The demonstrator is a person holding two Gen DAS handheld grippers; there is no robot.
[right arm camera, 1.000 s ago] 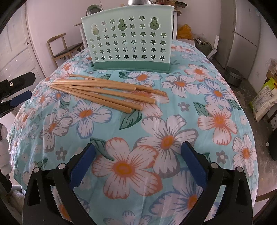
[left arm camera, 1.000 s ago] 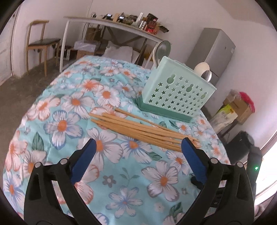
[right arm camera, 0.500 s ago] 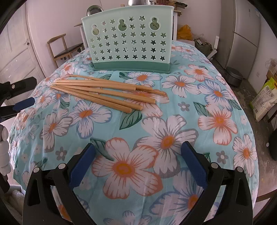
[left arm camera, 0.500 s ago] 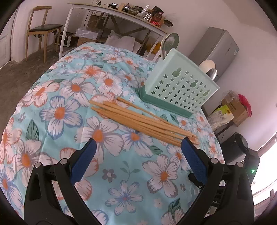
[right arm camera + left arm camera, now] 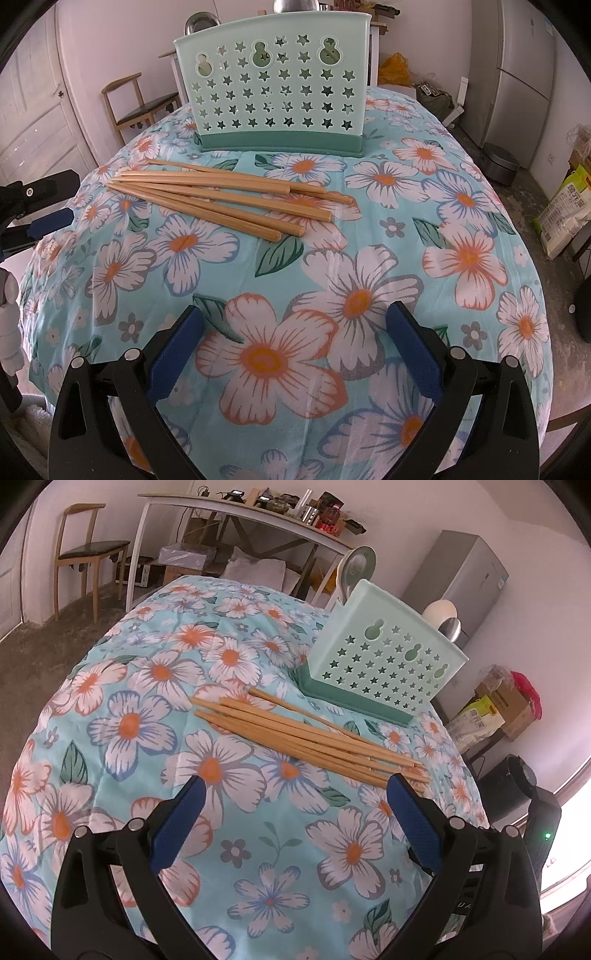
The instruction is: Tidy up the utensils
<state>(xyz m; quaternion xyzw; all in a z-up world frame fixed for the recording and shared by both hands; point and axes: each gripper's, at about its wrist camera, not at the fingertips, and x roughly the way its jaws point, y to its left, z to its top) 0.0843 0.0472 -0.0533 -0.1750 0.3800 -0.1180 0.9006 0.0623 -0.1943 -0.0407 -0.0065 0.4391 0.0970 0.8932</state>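
Several wooden chopsticks (image 5: 306, 734) lie in a loose bundle on the floral tablecloth (image 5: 155, 686), in front of a mint-green utensil holder (image 5: 384, 661) with star holes. Spoons and a ladle (image 5: 354, 568) stand in the holder. My left gripper (image 5: 295, 819) is open and empty, just short of the chopsticks. In the right wrist view the chopsticks (image 5: 221, 199) and holder (image 5: 273, 88) lie ahead. My right gripper (image 5: 295, 339) is open and empty, well back from them. The left gripper's fingers (image 5: 51, 221) show at that view's left edge.
A wooden chair (image 5: 88, 554) and a cluttered white desk (image 5: 236, 506) stand behind the table. A grey fridge (image 5: 465, 576), boxes and bags (image 5: 495, 705) stand to the right. The table edge falls away on all sides.
My left gripper has moved forward and tilted down, so the chopsticks now lie closer to its fingertips. The right gripper has stayed still.
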